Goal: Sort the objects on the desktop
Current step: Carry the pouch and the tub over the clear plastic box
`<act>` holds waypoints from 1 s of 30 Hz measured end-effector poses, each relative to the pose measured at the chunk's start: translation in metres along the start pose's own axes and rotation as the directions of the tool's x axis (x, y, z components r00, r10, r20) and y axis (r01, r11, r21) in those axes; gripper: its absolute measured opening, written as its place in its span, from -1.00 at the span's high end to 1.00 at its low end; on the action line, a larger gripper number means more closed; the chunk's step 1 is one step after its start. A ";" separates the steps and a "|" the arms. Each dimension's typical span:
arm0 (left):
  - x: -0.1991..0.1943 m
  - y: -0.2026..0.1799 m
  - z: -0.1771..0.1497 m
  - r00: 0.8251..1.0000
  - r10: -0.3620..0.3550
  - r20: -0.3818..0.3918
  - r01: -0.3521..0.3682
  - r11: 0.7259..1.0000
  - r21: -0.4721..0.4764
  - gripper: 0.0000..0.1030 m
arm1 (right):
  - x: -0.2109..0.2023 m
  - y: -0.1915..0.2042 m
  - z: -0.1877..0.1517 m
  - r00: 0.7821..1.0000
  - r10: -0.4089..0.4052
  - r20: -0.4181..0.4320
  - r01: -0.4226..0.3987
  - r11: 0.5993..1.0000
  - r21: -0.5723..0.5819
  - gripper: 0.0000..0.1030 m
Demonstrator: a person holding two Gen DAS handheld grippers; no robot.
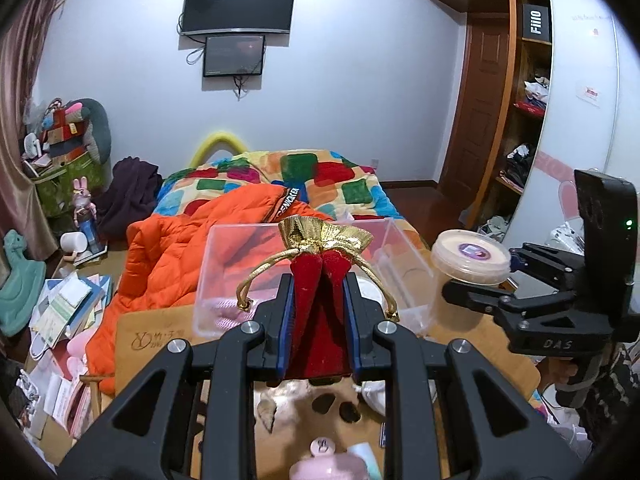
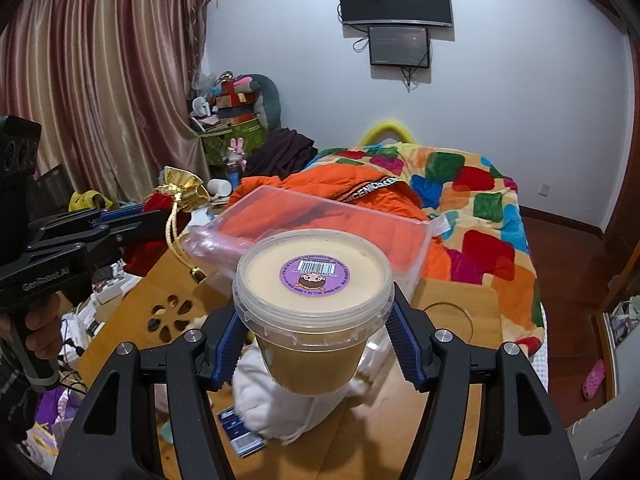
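Barcode sticker (image 2: 313, 274) atop tub (image 2: 312, 320)

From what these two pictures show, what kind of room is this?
Most likely a lived-in bedroom. A bed with a colourful patchwork blanket fills the middle, a wooden wardrobe with clothes on its shelves stands by the door, and long curtains hang along one wall. A wall-mounted screen faces the bed.

Each wrist camera looked forward and downward along its own tool, close over the desk (image 1: 160, 332), toward the bed (image 2: 480, 200); both shared the clear box (image 1: 224, 264).
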State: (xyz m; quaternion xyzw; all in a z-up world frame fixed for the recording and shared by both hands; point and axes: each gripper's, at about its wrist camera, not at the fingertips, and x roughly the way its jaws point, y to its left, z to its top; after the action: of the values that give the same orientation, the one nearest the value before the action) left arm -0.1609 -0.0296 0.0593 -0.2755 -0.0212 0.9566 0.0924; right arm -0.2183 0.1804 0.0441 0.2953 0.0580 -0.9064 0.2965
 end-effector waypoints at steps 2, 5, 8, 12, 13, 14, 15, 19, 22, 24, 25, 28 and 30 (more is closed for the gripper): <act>0.010 0.000 0.004 1.000 -0.006 -0.013 0.006 1.000 -0.003 0.57 | 0.008 -0.005 0.003 1.000 -0.003 -0.010 0.003 1.000 0.006 -0.17; 0.024 0.003 0.007 0.999 -0.007 -0.035 0.007 1.000 -0.011 0.57 | 0.020 -0.009 0.006 1.000 -0.006 -0.018 0.006 1.000 0.006 -0.17; 0.039 0.008 0.010 0.998 -0.019 -0.061 0.018 0.999 -0.029 0.57 | 0.033 -0.015 0.010 1.000 -0.003 -0.027 0.004 1.000 0.012 -0.17; 0.064 0.016 0.015 0.993 -0.044 -0.113 0.037 0.998 -0.058 0.57 | 0.052 -0.022 0.014 0.999 -0.006 -0.041 0.007 1.000 0.022 -0.18; 0.070 0.018 0.016 0.991 -0.052 -0.127 0.043 0.997 -0.067 0.57 | 0.058 -0.024 0.016 0.999 -0.008 -0.045 0.009 1.000 0.023 -0.17; 0.076 0.020 0.016 0.988 -0.060 -0.142 0.049 0.996 -0.075 0.57 | 0.064 -0.025 0.018 0.999 -0.011 -0.050 0.012 1.000 0.022 -0.17; 0.083 0.022 0.017 0.985 -0.070 -0.160 0.057 0.995 -0.083 0.57 | 0.070 -0.026 0.020 0.999 -0.014 -0.053 0.015 1.000 0.019 -0.17; 0.103 0.022 0.020 0.977 -0.063 -0.203 0.050 0.996 -0.069 0.57 | 0.091 -0.029 0.027 0.997 -0.022 -0.074 0.023 1.000 0.007 -0.17; 0.113 0.020 0.021 0.975 -0.051 -0.216 0.042 0.998 -0.043 0.57 | 0.106 -0.029 0.031 0.995 -0.041 -0.090 0.039 0.999 -0.017 -0.18; 0.120 0.018 0.023 0.975 -0.045 -0.220 0.040 0.999 -0.026 0.57 | 0.113 -0.028 0.031 0.994 -0.047 -0.098 0.044 0.999 -0.031 -0.17; 0.122 0.016 0.024 0.975 -0.039 -0.220 0.036 0.999 -0.016 0.57 | 0.116 -0.028 0.031 0.993 -0.050 -0.103 0.046 0.998 -0.040 -0.17; 0.130 0.015 0.024 0.971 -0.045 -0.236 0.043 0.999 -0.011 0.54 | 0.122 -0.028 0.031 0.992 -0.054 -0.111 0.047 0.997 -0.060 -0.17; 0.137 0.015 0.024 0.967 -0.044 -0.252 0.042 0.999 -0.013 0.54 | 0.122 -0.027 0.033 0.991 -0.072 -0.116 0.064 0.996 -0.068 -0.18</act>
State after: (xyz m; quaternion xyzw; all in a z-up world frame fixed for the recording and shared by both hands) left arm -0.2898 -0.0188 0.0063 -0.3946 -0.0188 0.9116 0.1139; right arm -0.3297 0.1319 -0.0009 0.3368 0.1147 -0.8945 0.2707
